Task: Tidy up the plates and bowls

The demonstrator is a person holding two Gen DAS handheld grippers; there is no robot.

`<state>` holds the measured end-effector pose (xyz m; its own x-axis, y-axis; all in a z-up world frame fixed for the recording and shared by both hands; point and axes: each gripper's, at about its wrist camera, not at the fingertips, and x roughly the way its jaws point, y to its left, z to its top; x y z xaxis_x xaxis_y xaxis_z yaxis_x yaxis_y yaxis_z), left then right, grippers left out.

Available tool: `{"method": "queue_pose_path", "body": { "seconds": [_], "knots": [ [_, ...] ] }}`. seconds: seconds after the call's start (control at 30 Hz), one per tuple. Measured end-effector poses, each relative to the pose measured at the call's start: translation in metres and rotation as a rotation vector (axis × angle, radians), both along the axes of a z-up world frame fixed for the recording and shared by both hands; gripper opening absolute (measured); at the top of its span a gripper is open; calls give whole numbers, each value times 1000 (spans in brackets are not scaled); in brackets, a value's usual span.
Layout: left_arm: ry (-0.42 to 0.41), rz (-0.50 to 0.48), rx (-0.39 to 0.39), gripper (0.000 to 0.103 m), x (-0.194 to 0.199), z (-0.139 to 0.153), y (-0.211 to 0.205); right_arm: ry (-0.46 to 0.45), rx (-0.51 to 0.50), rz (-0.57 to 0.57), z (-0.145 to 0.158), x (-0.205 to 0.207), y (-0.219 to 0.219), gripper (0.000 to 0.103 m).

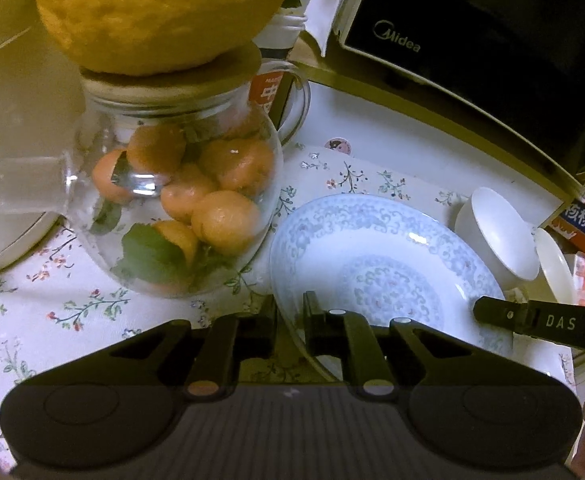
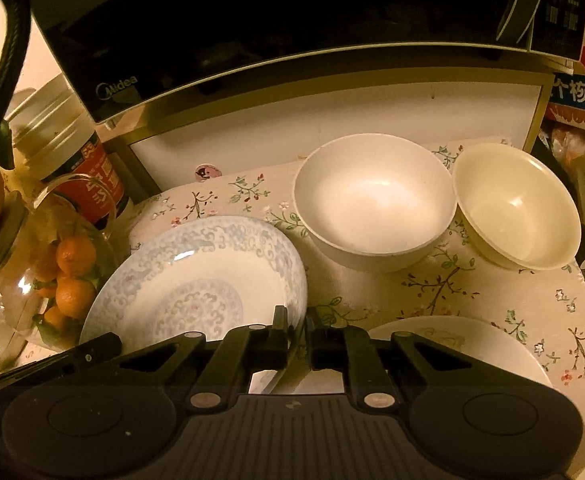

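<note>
Left wrist: my left gripper (image 1: 288,312) pinches the patterned plate (image 1: 388,264) at its near rim, beside the glass jar (image 1: 172,200).

Right wrist: my right gripper (image 2: 295,326) clamps the same plate's rim; white bowl (image 2: 372,200) and cream bowl (image 2: 516,208) sit at the tabletop's far edge. Next, probably stack it on the plain plate (image 2: 460,344).

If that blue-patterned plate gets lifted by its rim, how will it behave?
The plate looks like glazed ceramic, so probably stiff and fairly heavy. Its shiny glaze may be slippery between the right gripper fingers, which straddle only its edge. Tilted as it appears, it could slide or chip against the white bowl nearby.
</note>
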<state>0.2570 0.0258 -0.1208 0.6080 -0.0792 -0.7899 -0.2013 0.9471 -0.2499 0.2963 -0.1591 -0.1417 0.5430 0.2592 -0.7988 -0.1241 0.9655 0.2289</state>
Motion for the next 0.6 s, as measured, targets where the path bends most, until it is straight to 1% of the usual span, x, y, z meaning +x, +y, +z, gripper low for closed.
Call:
{"method": "queue_pose_path", "body": {
  "seconds": [0.17, 0.6],
  "knots": [
    [-15, 0, -4, 11, -2, 7, 3, -8, -2, 16, 8, -5, 1, 10],
    [-33, -12, -10, 11, -34, 30, -3, -52, -28, 55, 33, -32, -3, 10]
  ]
}}
